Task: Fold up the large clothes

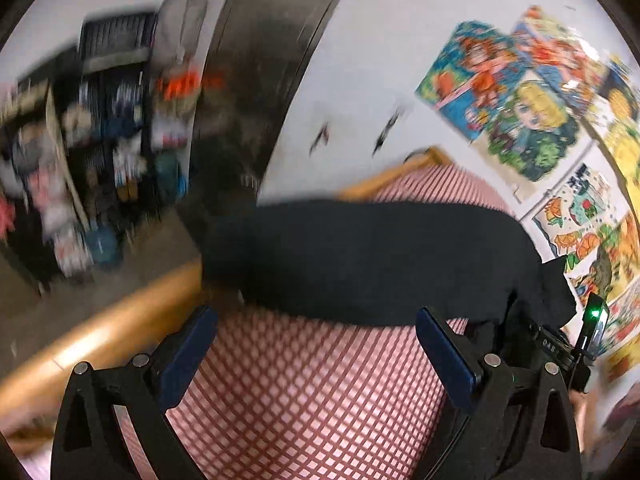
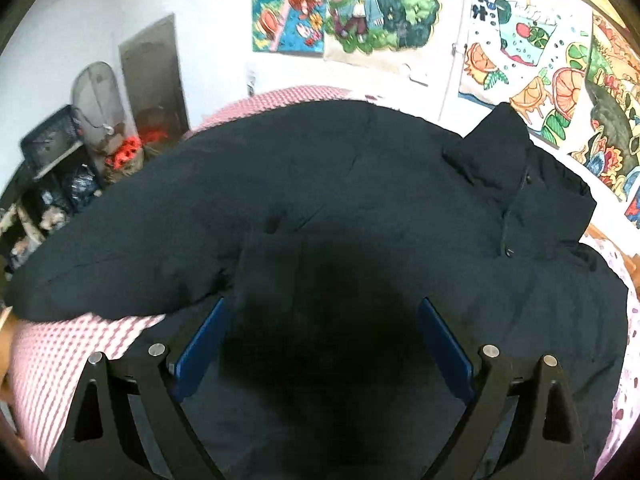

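Observation:
A large black padded jacket (image 2: pixel 320 184) lies spread on a bed with a pink-and-white checked sheet (image 2: pixel 60 356). Its collar (image 2: pixel 496 152) stands up at the right, and one sleeve (image 2: pixel 120 248) reaches left. My right gripper (image 2: pixel 320 320) is open just above the jacket's near part, fingers either side of a fold. My left gripper (image 1: pixel 316 328) is open and empty above the checked sheet (image 1: pixel 304 392), just short of the jacket's edge (image 1: pixel 360 256). The right gripper's body (image 1: pixel 560 344) shows at the right of the left wrist view.
The bed's wooden frame (image 1: pixel 120 320) runs along the left. Beyond it are cluttered shelves (image 1: pixel 80 140) and a dark door (image 1: pixel 256 92). Colourful posters (image 2: pixel 360 4) cover the wall behind the bed. The left wrist view is motion-blurred.

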A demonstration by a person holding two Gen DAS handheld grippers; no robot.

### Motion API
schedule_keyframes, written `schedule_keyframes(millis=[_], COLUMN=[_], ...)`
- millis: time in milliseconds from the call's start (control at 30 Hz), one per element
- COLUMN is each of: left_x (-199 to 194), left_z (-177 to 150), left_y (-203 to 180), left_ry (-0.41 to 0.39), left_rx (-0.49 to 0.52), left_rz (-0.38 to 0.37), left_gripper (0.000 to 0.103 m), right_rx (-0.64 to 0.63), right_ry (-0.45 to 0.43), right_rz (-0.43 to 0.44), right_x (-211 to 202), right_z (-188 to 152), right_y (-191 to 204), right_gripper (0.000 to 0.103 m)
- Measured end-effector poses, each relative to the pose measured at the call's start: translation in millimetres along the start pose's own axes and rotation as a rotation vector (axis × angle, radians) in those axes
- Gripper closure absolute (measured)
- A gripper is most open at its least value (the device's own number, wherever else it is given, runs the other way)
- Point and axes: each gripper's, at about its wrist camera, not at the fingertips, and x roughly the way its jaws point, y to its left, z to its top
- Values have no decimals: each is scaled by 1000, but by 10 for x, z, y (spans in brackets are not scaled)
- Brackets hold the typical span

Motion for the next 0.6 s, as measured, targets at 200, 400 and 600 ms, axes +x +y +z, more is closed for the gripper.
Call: schedule_keyframes(millis=[200, 400, 600], left_x=[448, 550, 672], left_z=[-235, -242, -130], left_y=[299, 396, 499], left_ry=[76, -10, -22], left_rx=[-162, -207, -308], left_rz=[-40, -70, -82], left_gripper=[2, 4, 44], right_rx=[45, 34, 68], right_ry=[-36, -33, -39], right_rz=[-26, -46, -20], right_x=[198, 459, 566], right_z=[-39, -119, -179], right_y=[21, 15, -39], right_gripper=[11, 11, 5])
